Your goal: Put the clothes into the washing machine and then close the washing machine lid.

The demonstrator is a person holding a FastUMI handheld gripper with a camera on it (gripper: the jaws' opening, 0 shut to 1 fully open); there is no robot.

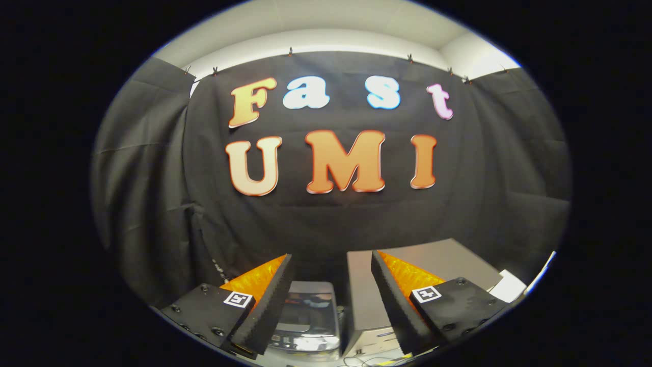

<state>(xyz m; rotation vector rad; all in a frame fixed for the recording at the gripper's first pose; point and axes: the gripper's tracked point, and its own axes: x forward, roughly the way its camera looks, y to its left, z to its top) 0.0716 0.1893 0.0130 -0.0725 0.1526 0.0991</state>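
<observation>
Jaws (331, 265) wide apart, nothing between them, touching nothing. Just below and ahead sits the washing machine (305, 321), lid looks down, glossy top; can't tell if clothes are inside. Grey box (438, 260) beside it. Fits either not yet loaded or loaded and closed.

The claw (331, 300) is held up and tilted forward, its two fingers (270, 311) spread wide apart with nothing gripped between them. Both fingers hang in the air above the washing machine (308, 318), which sits below the gap between them, nearer the left finger. Each finger carries a small square marker on its upper side.
</observation>
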